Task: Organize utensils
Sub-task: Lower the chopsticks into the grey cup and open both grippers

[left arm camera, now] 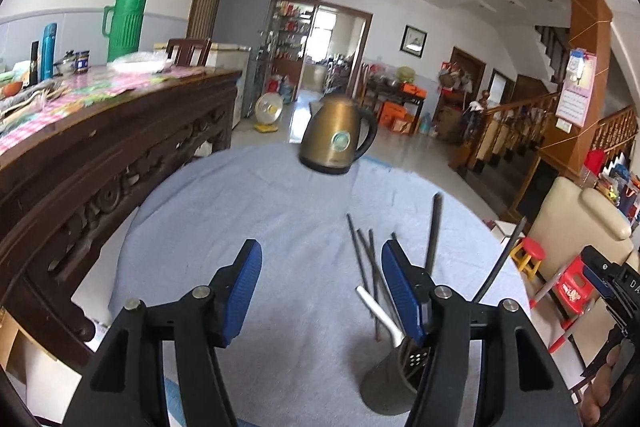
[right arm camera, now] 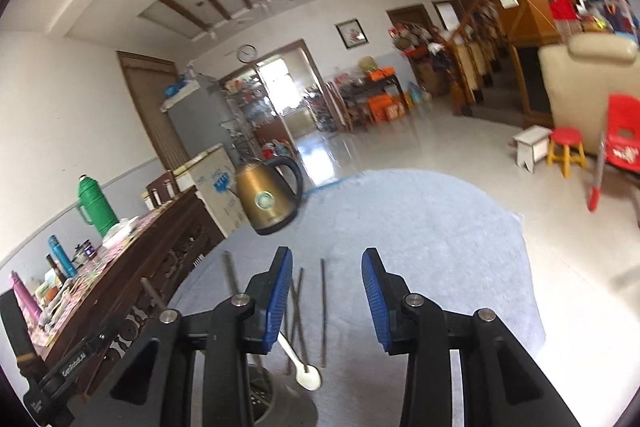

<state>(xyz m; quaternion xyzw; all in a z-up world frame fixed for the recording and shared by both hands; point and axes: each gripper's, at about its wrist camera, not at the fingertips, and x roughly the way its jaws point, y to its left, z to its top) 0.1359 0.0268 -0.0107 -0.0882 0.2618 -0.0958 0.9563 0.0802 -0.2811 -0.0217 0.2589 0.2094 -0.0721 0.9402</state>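
A perforated metal utensil holder (left arm camera: 390, 381) (right arm camera: 262, 393) stands on the blue-grey tablecloth (left arm camera: 248, 211) (right arm camera: 440, 239). Two long dark handles (left arm camera: 434, 231) rise from it. Several thin metal chopsticks (left arm camera: 362, 255) (right arm camera: 322, 307) and a white spoon (left arm camera: 378, 309) (right arm camera: 309, 375) lie on the cloth beside it. My left gripper (left arm camera: 320, 247) is open over bare cloth, with its right finger just beside the chopsticks and the holder. My right gripper (right arm camera: 327, 255) is open above the cloth; one chopstick lies below the gap and the others under its left finger.
A bronze electric kettle (left arm camera: 340, 139) (right arm camera: 268, 199) stands at the far edge of the round table. A dark carved sideboard (left arm camera: 100, 163) (right arm camera: 132, 291) with flasks and clutter runs along the left. A red stool (left arm camera: 530, 255) and a cream armchair (left arm camera: 580, 223) sit right.
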